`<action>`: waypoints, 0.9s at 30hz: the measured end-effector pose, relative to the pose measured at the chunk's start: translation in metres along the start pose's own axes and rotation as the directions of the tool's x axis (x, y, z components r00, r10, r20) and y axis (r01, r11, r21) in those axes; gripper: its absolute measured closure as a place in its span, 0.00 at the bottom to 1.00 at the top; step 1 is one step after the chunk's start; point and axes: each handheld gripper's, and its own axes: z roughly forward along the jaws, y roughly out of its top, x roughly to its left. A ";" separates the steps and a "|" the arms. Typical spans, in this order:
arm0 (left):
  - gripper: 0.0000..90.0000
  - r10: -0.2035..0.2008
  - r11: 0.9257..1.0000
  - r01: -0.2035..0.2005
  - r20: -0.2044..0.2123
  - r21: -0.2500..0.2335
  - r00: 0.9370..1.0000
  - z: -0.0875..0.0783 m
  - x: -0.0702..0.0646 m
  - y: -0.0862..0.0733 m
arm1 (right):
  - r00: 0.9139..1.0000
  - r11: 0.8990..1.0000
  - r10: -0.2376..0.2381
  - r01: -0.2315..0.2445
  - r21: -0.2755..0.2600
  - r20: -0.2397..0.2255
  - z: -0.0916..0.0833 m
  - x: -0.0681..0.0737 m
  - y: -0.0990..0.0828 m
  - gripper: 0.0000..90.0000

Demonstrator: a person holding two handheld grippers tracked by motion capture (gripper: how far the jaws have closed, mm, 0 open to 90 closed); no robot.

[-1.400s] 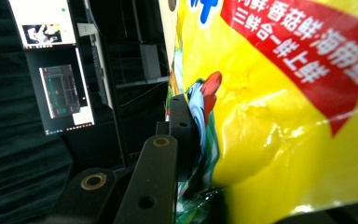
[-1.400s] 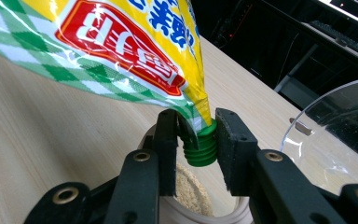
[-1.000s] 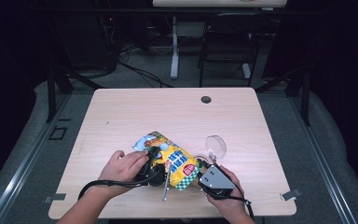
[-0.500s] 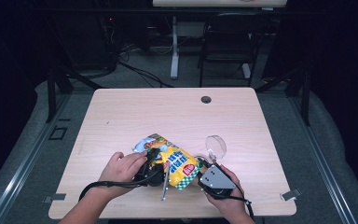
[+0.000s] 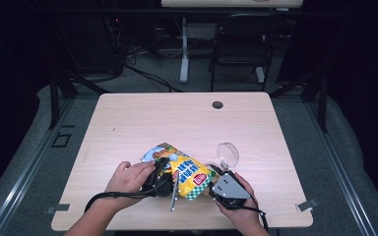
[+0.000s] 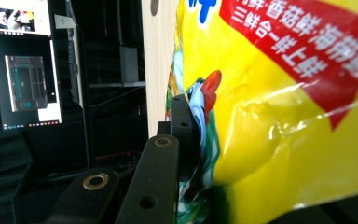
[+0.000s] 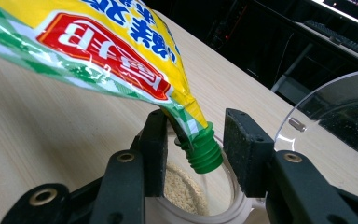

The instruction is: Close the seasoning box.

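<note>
Yellow crinkled pouch (image 5: 188,173) with green spout (image 7: 204,150), pinched in left tongs (image 6: 186,140), right tongs (image 7: 193,154) spread.

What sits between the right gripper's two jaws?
The pouch's green spout, over a clear jar of pale granules; the right gripper view shows the pads clear of it.

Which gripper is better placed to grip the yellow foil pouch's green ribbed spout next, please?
Right: the right gripper, jaws just opening, straddles the green spout; the left gripper clamps the pouch.
</note>
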 end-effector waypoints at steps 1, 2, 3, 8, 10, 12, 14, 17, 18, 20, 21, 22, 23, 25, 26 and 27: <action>0.96 -0.014 1.000 0.014 -0.002 -0.009 1.000 0.001 -0.001 0.000 | 1.000 1.000 0.002 -0.002 0.000 0.000 0.000 0.000 0.000 0.67; 0.96 -0.023 1.000 0.023 -0.003 -0.012 1.000 0.001 -0.001 -0.001 | 1.000 1.000 0.003 -0.003 0.000 0.001 0.000 0.000 0.000 0.67; 0.96 -0.020 1.000 0.020 0.000 -0.009 1.000 0.001 -0.001 -0.001 | 1.000 1.000 0.004 -0.004 -0.001 0.002 0.000 0.000 0.000 0.67; 0.96 -0.054 0.998 0.054 0.007 -0.016 0.999 0.002 -0.003 -0.004 | 1.000 1.000 0.005 -0.005 -0.002 0.002 0.000 0.000 0.000 0.67; 0.96 -0.056 0.998 0.056 0.014 -0.015 0.998 0.002 -0.003 -0.005 | 1.000 1.000 0.004 -0.004 -0.002 0.000 0.000 0.000 0.000 0.67; 0.96 -0.060 0.998 0.060 0.020 -0.010 0.998 0.002 -0.002 -0.006 | 1.000 1.000 0.004 -0.004 -0.003 0.002 0.000 0.000 0.000 0.67; 0.96 -0.092 0.996 0.092 0.024 -0.021 0.995 0.003 -0.003 -0.007 | 1.000 1.000 0.009 -0.009 -0.003 0.004 -0.001 -0.001 0.000 0.67; 0.96 -0.096 0.995 0.097 0.026 -0.013 0.995 0.004 -0.004 -0.009 | 1.000 1.000 0.013 -0.013 -0.006 0.004 -0.001 -0.001 0.000 0.66; 0.96 -0.102 0.995 0.103 0.029 -0.013 0.994 0.004 -0.004 -0.010 | 1.000 1.000 0.013 -0.013 -0.006 0.004 -0.001 -0.002 -0.001 0.65; 0.96 -0.118 0.993 0.119 0.035 -0.023 0.992 0.006 -0.005 -0.011 | 1.000 1.000 0.013 -0.013 -0.006 0.005 -0.001 -0.002 -0.001 0.65; 0.96 -0.127 0.992 0.128 0.040 -0.021 0.991 0.006 -0.005 -0.012 | 1.000 1.000 0.015 -0.015 -0.006 0.005 0.000 -0.002 -0.001 0.65; 0.96 -0.138 0.990 0.139 0.043 -0.026 0.990 0.006 -0.006 -0.012 | 1.000 1.000 0.016 -0.016 -0.007 0.006 0.000 -0.002 -0.001 0.64; 0.96 -0.146 0.989 0.147 0.048 -0.029 0.988 0.006 -0.006 -0.013 | 1.000 1.000 0.016 -0.016 -0.008 0.006 -0.001 -0.002 -0.001 0.64; 0.96 -0.169 0.984 0.171 0.055 -0.040 0.984 0.007 -0.007 -0.014 | 1.000 1.000 0.018 -0.018 -0.011 0.009 -0.001 -0.002 -0.001 0.64; 0.96 -0.181 0.982 0.183 0.059 -0.041 0.982 0.007 -0.008 -0.014 | 1.000 1.000 0.020 -0.020 -0.011 0.010 -0.001 -0.002 -0.001 0.64; 0.96 -0.189 0.981 0.192 0.065 -0.041 0.980 0.008 -0.008 -0.015 | 1.000 1.000 0.021 -0.021 -0.010 0.010 -0.001 -0.002 -0.001 0.64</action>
